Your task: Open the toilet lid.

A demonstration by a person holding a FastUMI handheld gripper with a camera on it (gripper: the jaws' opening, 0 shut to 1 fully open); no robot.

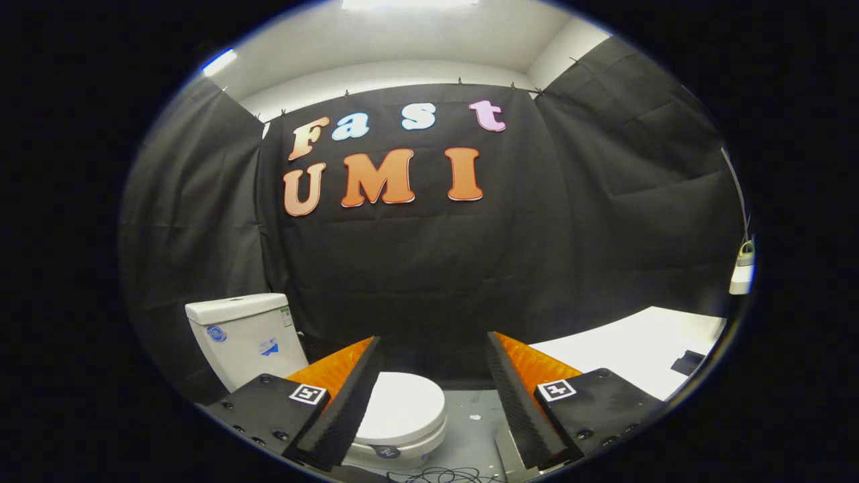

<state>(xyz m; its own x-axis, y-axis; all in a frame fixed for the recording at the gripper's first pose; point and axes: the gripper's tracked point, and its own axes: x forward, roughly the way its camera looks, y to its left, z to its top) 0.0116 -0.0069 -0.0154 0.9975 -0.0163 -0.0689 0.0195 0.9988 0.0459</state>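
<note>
Black cloth hangs all round this booth, pinned up under a pale ceiling, with a grey floor (470, 412) below and a white table (631, 359) off beyond the right finger. And there is the target: the toilet, set against the cloth, its white tank (245, 332) standing upright beyond the left finger, bowl pointing out toward the camera.

The toilet lid (402, 406) lies flat and closed, a smooth white oval, partly tucked behind the left finger and reaching into the gap between the two. A small dark round tag (386, 451) sits at the front edge of the bowl rim, nearest the tool.

The gripper (433, 396) hovers above and short of the lid, fingers spread wide apart, nothing between them, nothing touched. That wide stance looks deliberate: an open tool leaves room to slip one finger under the lid's front lip, or to straddle its edge.

A tangle of thin dark cable (439, 475) lies on the floor just below the fingers, something to keep clear of on the way down.

So the lift has not begun; the approach looks like the step in hand, and the tool likely needs to drop and shift toward the lid's front edge.
</note>
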